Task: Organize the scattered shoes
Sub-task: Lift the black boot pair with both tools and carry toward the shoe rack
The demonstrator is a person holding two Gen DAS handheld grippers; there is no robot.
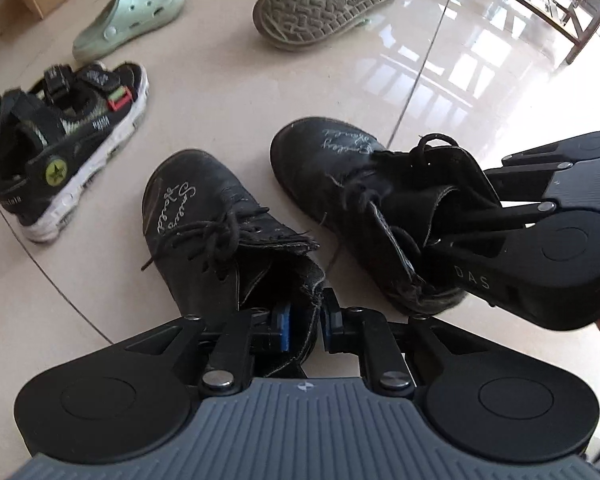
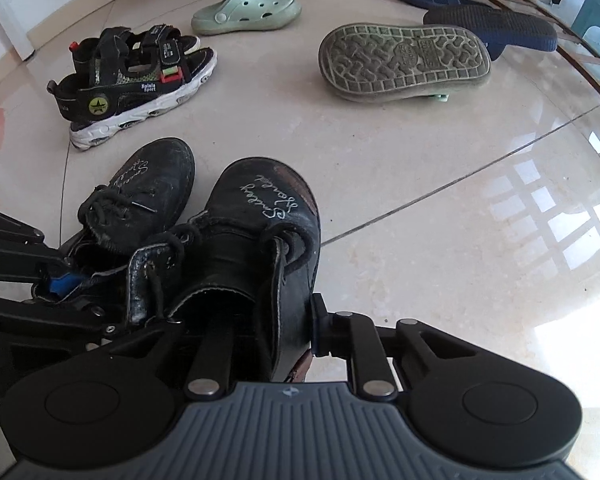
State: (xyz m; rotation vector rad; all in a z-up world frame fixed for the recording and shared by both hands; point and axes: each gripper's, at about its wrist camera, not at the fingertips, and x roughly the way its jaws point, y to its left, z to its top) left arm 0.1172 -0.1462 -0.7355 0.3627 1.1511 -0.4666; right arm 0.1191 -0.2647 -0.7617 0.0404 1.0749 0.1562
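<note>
Two black lace-up boots with white script on the toes stand side by side on the tiled floor. My left gripper is shut on the back collar of the left boot, its blue pads pinching the leather. My right gripper is shut on the collar wall of the right boot, with one finger inside the boot and one outside. The right gripper also shows in the left wrist view, reaching into the right boot. In the right wrist view the left gripper sits at the left boot.
A pair of black sport sandals stands to the left beyond the boots. Farther off lie a pale green clog, its mate sole-up, and two navy slippers. A wooden frame runs along the right.
</note>
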